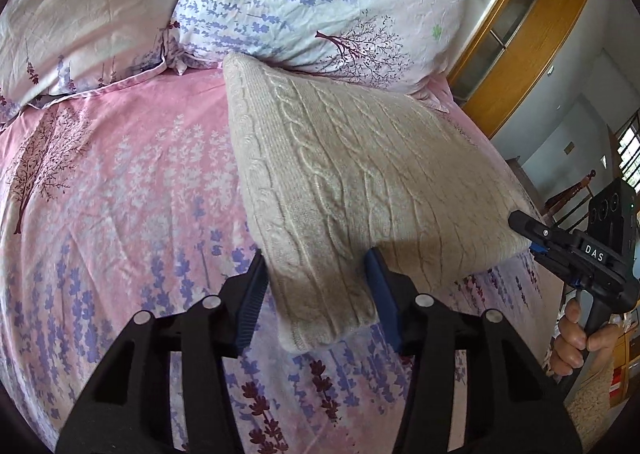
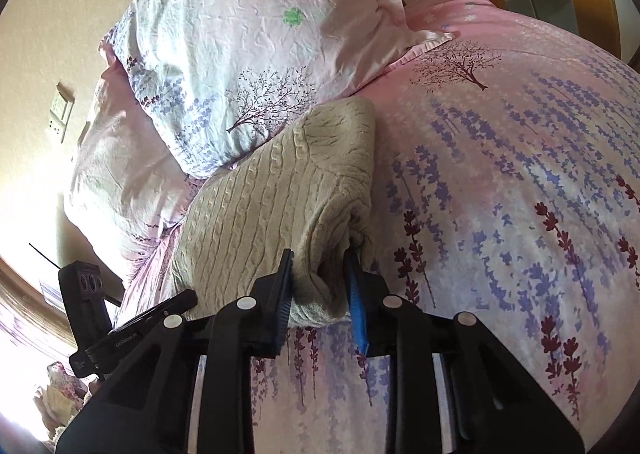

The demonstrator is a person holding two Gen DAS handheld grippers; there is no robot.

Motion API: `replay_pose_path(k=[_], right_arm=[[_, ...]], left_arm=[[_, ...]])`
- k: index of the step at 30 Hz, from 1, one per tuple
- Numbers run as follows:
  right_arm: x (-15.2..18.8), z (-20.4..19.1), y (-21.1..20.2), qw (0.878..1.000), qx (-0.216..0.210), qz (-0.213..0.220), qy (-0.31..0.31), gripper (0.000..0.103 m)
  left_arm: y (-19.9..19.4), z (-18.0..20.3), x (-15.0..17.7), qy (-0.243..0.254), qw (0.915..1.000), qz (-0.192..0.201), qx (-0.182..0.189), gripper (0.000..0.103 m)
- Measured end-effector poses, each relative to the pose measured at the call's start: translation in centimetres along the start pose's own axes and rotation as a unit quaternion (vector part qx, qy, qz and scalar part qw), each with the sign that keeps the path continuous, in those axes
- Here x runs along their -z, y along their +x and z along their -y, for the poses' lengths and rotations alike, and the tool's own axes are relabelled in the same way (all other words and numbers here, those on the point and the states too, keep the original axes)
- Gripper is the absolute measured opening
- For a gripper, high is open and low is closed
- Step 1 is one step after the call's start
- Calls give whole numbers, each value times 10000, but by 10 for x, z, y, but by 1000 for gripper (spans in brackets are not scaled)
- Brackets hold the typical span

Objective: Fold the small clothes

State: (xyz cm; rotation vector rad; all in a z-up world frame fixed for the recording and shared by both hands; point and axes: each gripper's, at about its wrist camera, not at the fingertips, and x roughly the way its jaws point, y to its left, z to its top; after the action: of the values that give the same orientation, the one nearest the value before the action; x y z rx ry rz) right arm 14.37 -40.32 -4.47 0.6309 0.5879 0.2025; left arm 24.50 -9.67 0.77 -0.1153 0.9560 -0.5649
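A folded beige cable-knit sweater (image 1: 352, 182) is held above the pink floral bed sheet (image 1: 120, 194), near the pillows. My left gripper (image 1: 318, 294) is shut on the sweater's near left corner. My right gripper (image 2: 320, 286) is shut on the other near corner of the sweater (image 2: 272, 210), with thick folded layers between its blue pads. The right gripper also shows in the left wrist view (image 1: 560, 242), at the sweater's right edge. The left gripper shows in the right wrist view (image 2: 132, 322), at the sweater's left edge.
Two floral pillows (image 1: 320, 2) (image 1: 80, 22) lie at the head of the bed, just behind the sweater. A wooden cabinet (image 1: 528, 26) stands beyond the bed's right side. A wall with a socket plate (image 2: 60, 114) is at the left in the right wrist view.
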Motion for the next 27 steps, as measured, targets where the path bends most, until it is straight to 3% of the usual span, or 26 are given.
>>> replay_pose_path(k=[14, 18, 21, 24, 27], right_arm=[[3, 6, 6, 10000, -15, -36, 85, 19], [3, 6, 5, 10000, 5, 8, 96, 13], [-2, -1, -6, 9997, -48, 231, -3, 10], [-8, -15, -23, 9981, -113, 558, -238, 10], [-5, -21, -27, 9973, 108, 570, -459, 9]], left_arm=[[3, 0, -1, 18, 10000, -25, 46, 46], [4, -5, -2, -84, 9998, -65, 171, 32], [0, -14, -5, -305, 9984, -126, 462, 21], [-8, -22, -6, -491, 9960, -129, 740, 18], [-16, -25, -2, -459, 9957, -79, 796, 16]])
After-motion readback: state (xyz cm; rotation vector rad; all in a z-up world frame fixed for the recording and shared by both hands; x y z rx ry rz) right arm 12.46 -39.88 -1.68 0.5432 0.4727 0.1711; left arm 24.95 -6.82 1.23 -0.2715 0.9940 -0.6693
